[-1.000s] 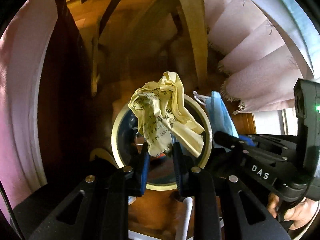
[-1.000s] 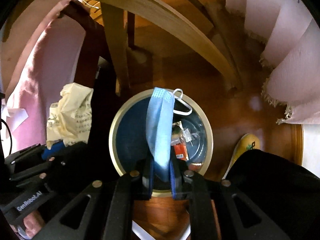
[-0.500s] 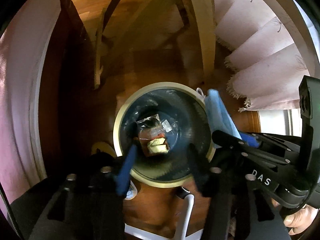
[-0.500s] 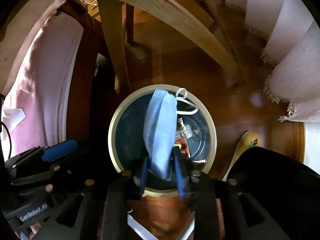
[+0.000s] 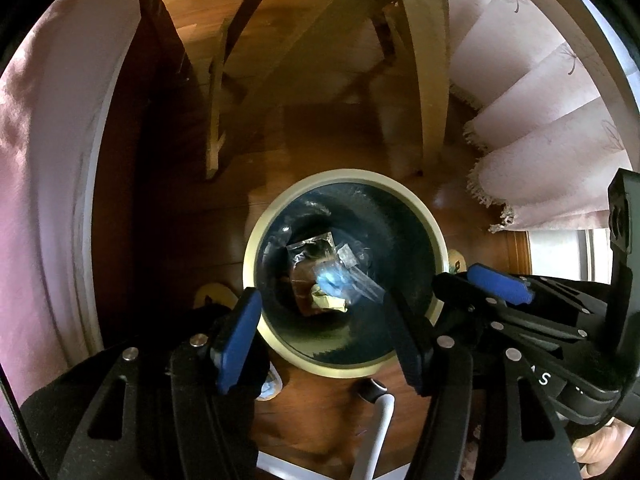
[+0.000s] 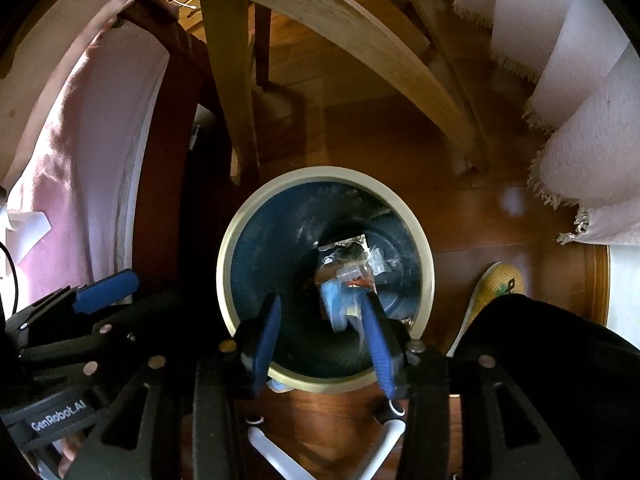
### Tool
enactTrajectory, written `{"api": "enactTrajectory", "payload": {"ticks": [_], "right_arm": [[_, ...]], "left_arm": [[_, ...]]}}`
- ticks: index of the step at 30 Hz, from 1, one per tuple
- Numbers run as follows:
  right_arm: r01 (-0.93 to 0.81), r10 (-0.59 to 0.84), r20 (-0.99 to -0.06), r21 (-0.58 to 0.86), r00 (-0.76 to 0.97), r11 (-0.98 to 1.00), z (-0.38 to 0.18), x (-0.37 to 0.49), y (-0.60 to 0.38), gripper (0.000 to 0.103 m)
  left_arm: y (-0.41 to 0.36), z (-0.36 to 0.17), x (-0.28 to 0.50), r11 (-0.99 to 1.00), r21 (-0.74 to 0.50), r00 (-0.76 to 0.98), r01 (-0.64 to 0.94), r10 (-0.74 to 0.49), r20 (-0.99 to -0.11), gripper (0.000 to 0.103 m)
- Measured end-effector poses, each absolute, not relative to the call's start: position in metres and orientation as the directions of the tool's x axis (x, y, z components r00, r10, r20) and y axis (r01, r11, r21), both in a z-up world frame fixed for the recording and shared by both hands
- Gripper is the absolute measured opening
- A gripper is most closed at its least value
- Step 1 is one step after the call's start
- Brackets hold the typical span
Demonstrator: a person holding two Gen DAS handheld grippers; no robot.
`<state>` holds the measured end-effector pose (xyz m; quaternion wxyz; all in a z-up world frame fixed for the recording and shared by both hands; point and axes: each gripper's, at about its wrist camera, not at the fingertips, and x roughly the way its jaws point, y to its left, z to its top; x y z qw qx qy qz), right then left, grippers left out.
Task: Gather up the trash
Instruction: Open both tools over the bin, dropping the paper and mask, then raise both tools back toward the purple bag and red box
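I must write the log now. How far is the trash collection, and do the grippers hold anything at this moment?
Done: the yellow paper lies at the bottom of the bin, and the blue mask, blurred, looks to be dropping in on top of it. In hand: nothing; the left gripper and right gripper both stand open above the bin. Left: no other trash is visible in these views, so more pieces cannot be ruled out.

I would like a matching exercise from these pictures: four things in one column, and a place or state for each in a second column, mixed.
Things:
1. left gripper
2. blue mask
3. trash bin
4. yellow slipper

Places or states:
A. on the wooden floor, right of the bin
B. open, holding nothing
C. inside the bin, blurred
D. round, cream rim, dark inside

Pairs: 1-B, 2-C, 3-D, 4-A
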<state>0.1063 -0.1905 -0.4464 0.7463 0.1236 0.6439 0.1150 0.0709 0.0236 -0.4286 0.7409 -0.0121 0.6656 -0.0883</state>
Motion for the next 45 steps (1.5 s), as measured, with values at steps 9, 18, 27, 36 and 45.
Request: {"api": "enactTrajectory", "payload": {"ticks": [9, 18, 27, 36, 45], "right_arm": [[-0.02, 0.325, -0.935, 0.326, 0.142, 0.945, -0.446, 0.105, -0.189, 0.043], [-0.027, 0.319, -0.936, 0.319, 0.148, 0.947, -0.445, 0.105, -0.188, 0.043], [-0.065, 0.308, -0.936, 0.302, 0.17, 0.951, -0.43, 0.097, -0.19, 0.043], [-0.121, 0.313, -0.933, 0.295, 0.179, 0.948, -0.381, 0.079, -0.191, 0.043], [-0.275, 0.324, -0.903, 0.247, 0.284, 0.929, -0.29, 0.055, -0.185, 0.043]], "left_arm": [[0.024, -0.429, 0.071, 0.985, -0.134, 0.099, 0.112, -0.146, -0.984, 0.062], [0.024, -0.428, 0.071, 0.984, -0.136, 0.1, 0.114, -0.147, -0.984, 0.062], [0.023, -0.418, 0.062, 0.985, -0.114, 0.123, 0.129, -0.13, -0.984, 0.062], [0.026, -0.38, 0.022, 0.972, -0.116, 0.121, 0.202, -0.143, -0.982, 0.062], [0.036, -0.293, 0.001, 0.959, -0.097, 0.271, 0.267, -0.171, -0.947, 0.062]]}}
